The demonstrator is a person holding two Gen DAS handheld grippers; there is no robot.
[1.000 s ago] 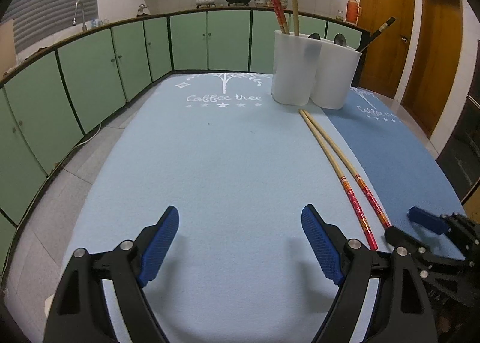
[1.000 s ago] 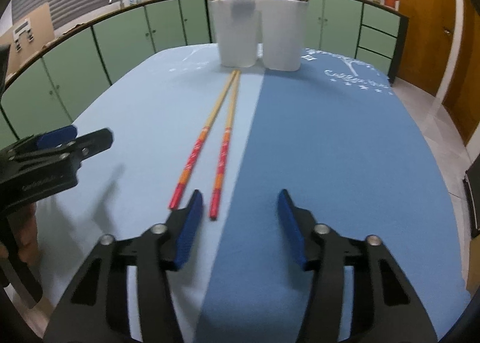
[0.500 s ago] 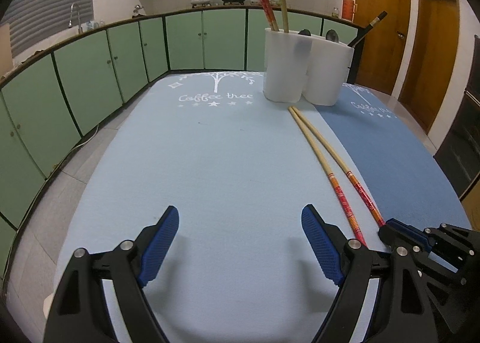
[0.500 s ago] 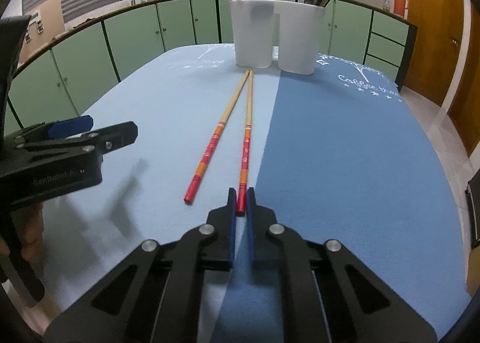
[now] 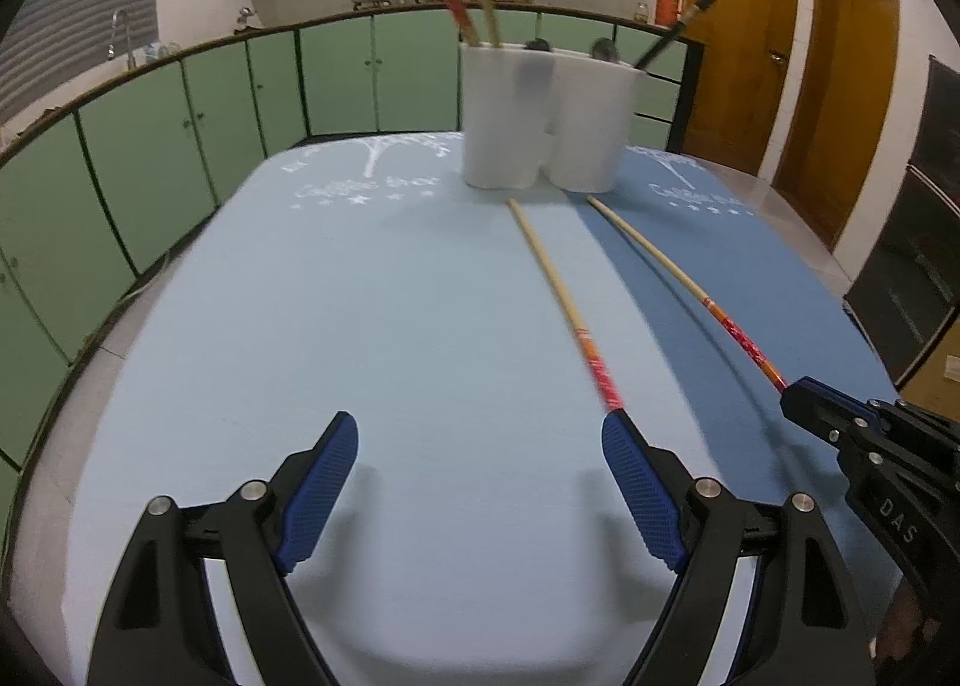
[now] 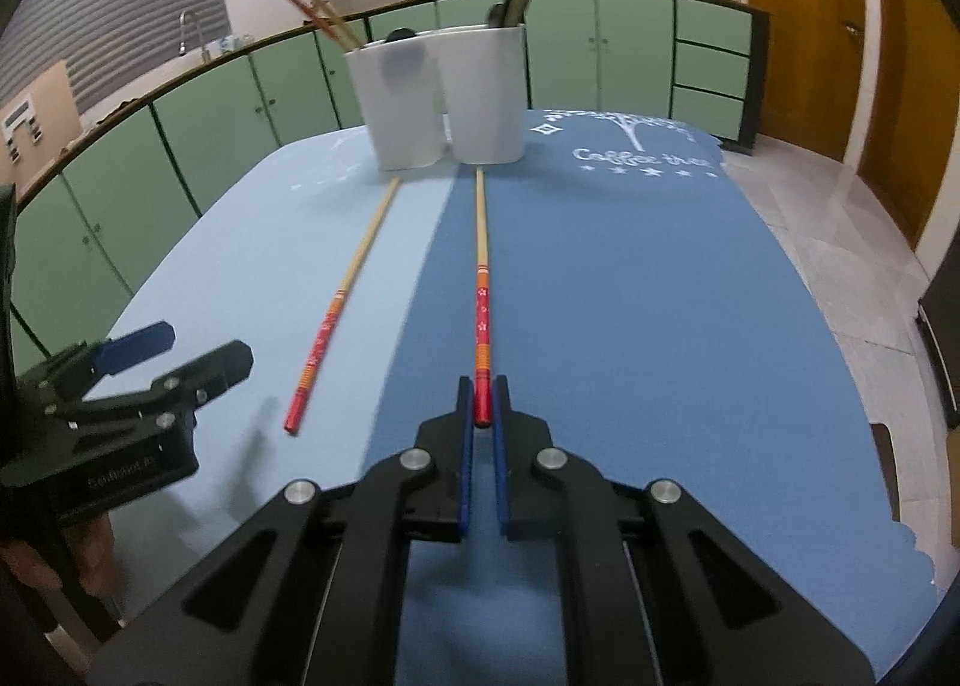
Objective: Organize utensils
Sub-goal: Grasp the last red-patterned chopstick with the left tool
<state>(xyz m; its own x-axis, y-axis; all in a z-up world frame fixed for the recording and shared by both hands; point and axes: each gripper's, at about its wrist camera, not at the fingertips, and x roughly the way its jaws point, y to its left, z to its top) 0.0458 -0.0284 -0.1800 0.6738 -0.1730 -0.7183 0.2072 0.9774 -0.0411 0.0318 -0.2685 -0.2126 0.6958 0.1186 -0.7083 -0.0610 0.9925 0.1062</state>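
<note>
Since 0.5 s ago the 2 chopsticks have separated: right chopstick (image 6: 481,290) now lies over the dark blue mat (image 6: 630,296), its red end clamped in the closed right tongs (image 6: 483,407). Left chopstick (image 6: 342,302) rests on the light blue mat (image 5: 360,326), pointing toward 2 white holders (image 6: 444,92) at the worktop's far end. Left tongs (image 5: 480,482) are wide open, holding nothing.

Black tongs (image 6: 482,404) with ribbed blue pads (image 5: 642,491), silver screws
</note>
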